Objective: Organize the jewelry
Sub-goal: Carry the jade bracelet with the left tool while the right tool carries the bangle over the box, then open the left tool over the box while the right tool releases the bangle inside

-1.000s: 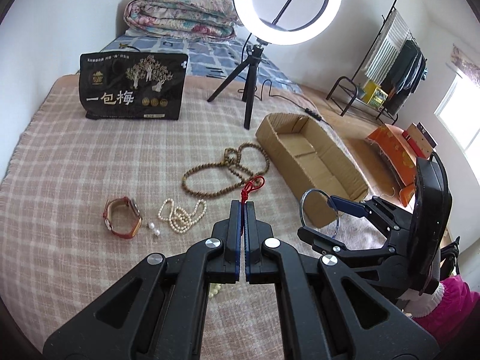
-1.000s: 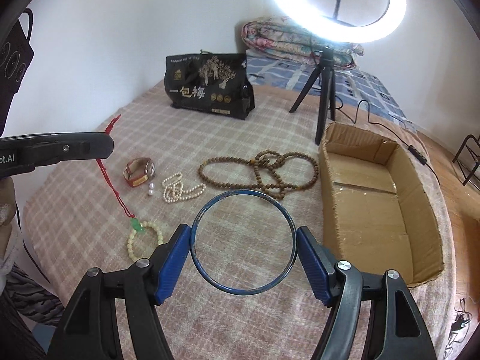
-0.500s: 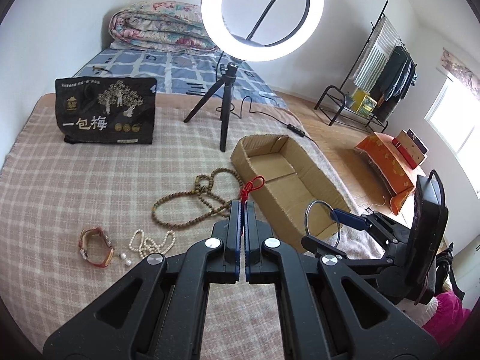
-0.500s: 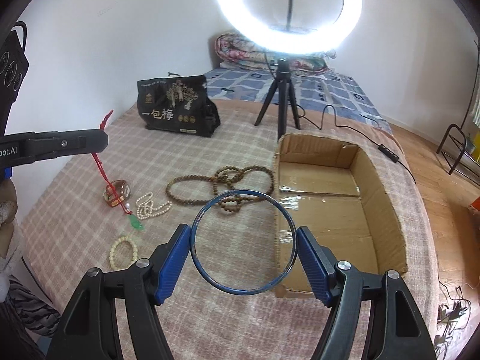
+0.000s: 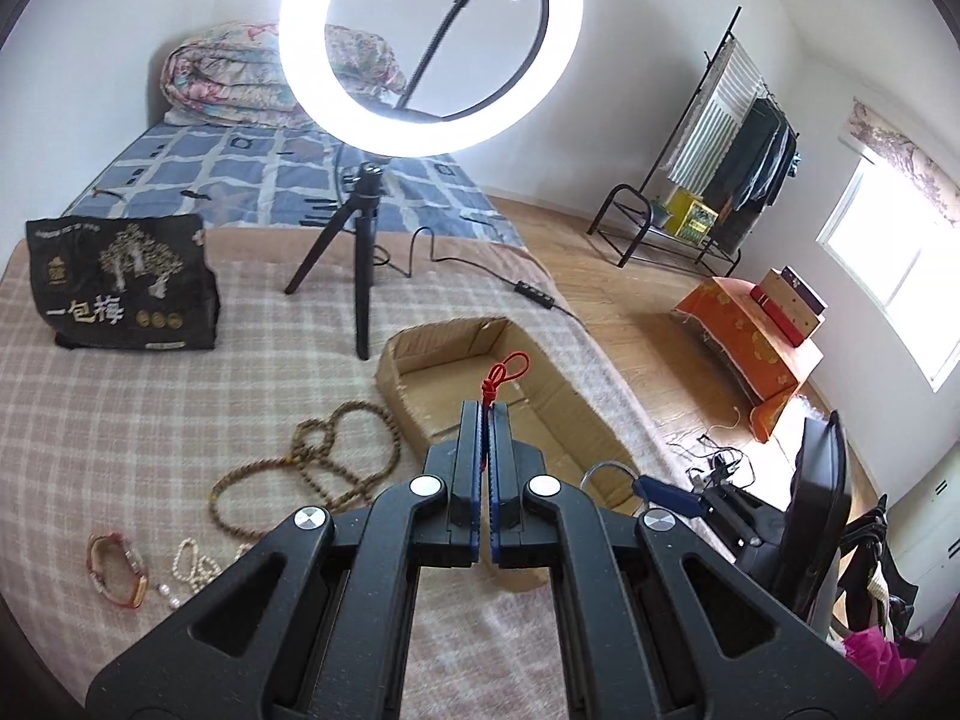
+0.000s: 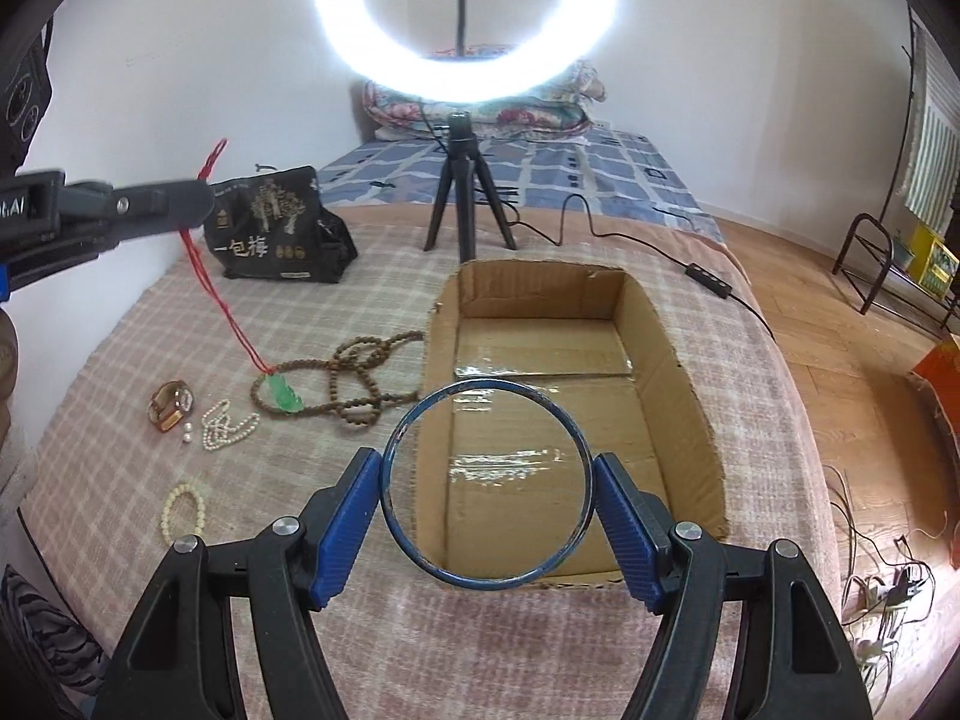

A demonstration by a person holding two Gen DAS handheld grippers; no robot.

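Over the open brown cardboard box (image 6: 672,360), right gripper (image 6: 487,495) clamps a thin blue metal bangle (image 6: 396,438); at 10 o'clock, left gripper (image 6: 204,195) pinches a red-corded green pendant (image 6: 285,393).

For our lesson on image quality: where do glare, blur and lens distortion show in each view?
Right wrist view: ring light blows out white; glare streaks on the cardboard box tape. Left wrist view: brown bead necklace looks motion-blurred; walls and room edges bow from fisheye distortion.

Blue bangle (image 6: 486,483) upright; jade pendant (image 6: 284,394) dangling.
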